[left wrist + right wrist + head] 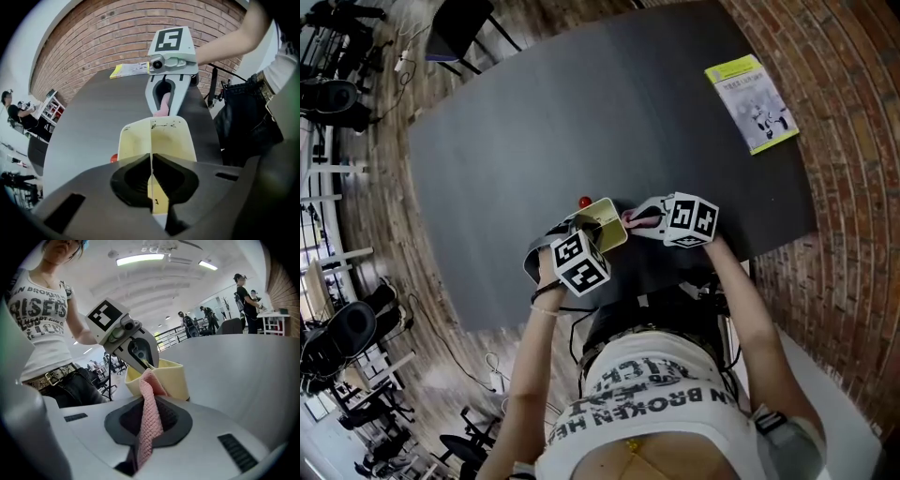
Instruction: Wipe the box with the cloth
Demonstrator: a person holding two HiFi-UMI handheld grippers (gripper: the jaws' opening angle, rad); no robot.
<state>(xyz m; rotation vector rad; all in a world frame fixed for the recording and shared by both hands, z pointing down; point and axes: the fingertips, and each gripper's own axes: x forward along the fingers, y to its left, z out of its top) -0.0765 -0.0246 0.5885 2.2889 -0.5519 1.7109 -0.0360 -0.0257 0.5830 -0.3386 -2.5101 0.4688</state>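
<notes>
L gripper (151,174) is clenched on the near wall of the pale yellow box (161,140), w/ the thin wall pinched btwn both pads. The box's open inside shows in the left gripper view. It's at the table (581,103) edge nearest the person; can't tell if it rests on the top or is lifted. A small red item (584,202) is just beside it. R gripper (148,425) is clamped on the pink cloth (150,394), whose free end reaches the box rim opposite the L jaws. The 2 grippers face each other across the box. A yellow-green booklet (751,103) lies well apart, upper right in the head view.
</notes>
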